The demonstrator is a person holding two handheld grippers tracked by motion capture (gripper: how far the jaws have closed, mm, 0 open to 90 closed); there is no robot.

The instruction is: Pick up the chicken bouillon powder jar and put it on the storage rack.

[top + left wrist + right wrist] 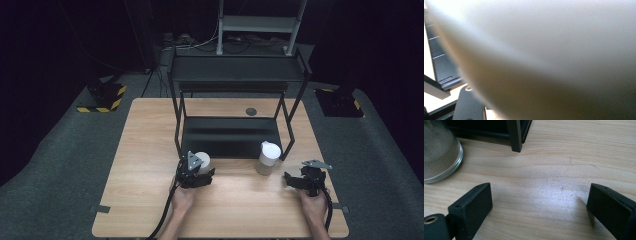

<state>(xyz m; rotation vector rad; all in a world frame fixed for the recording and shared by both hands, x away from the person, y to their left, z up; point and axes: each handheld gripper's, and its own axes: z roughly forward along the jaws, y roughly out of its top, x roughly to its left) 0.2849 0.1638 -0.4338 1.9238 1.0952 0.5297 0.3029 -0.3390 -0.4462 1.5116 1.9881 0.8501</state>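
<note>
A white cylindrical container [203, 160] stands on the wooden table [145, 165] just in front of a black rack. My left gripper [202, 172] is shut on it from the near side. In the left gripper view its pale, blurred wall [549, 55] is pressed right up to the camera, and one black finger [469, 105] shows at the bottom left. A glass jar with a white lid [268, 157] stands to the right, upright. My right gripper [294, 181] rests low over the table right of the jar, open, with bare wood between its fingers [539, 205]. The jar's base [439, 152] lies to the upper left.
A black two-level rack [235, 74] stands at the middle back of the table, its lower shelf [225, 135] bare. One rack leg [514, 135] stands just ahead of my right gripper. A small round grommet [251, 111] sits behind the rack. Dark floor surrounds the table.
</note>
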